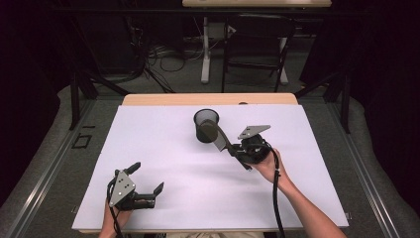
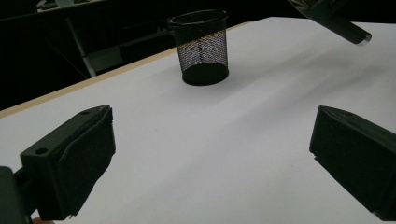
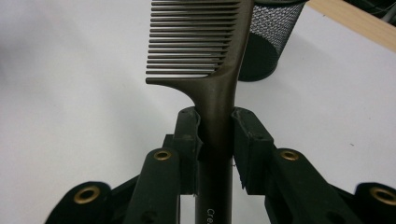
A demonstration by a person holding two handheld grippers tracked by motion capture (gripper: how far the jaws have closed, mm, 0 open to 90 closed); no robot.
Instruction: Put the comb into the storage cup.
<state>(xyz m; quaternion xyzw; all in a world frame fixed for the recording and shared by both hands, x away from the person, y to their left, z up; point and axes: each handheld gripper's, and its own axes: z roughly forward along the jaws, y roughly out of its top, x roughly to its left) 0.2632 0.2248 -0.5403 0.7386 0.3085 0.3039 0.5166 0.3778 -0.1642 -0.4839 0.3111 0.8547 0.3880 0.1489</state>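
A black mesh cup (image 1: 206, 120) stands upright at the middle back of the white table top (image 1: 163, 148). My right gripper (image 1: 232, 148) is shut on the handle of a dark comb (image 1: 218, 138), just right of the cup. The comb's toothed end reaches up-left toward the cup's near side. In the right gripper view the comb (image 3: 205, 46) rises between the shut pads (image 3: 189, 135), with the cup (image 3: 268, 37) behind it. My left gripper (image 1: 146, 178) rests open and holding nothing at the front left. In the left gripper view the cup (image 2: 204, 46) stands far ahead of the wide-apart jaws.
The table's wooden far edge (image 1: 208, 99) shows beyond the white sheet. Behind it stand a dark chair (image 1: 257, 44) and a white table leg (image 1: 205, 49), with cables on the floor. The comb's handle end (image 2: 348, 28) juts into the left gripper view's top right.
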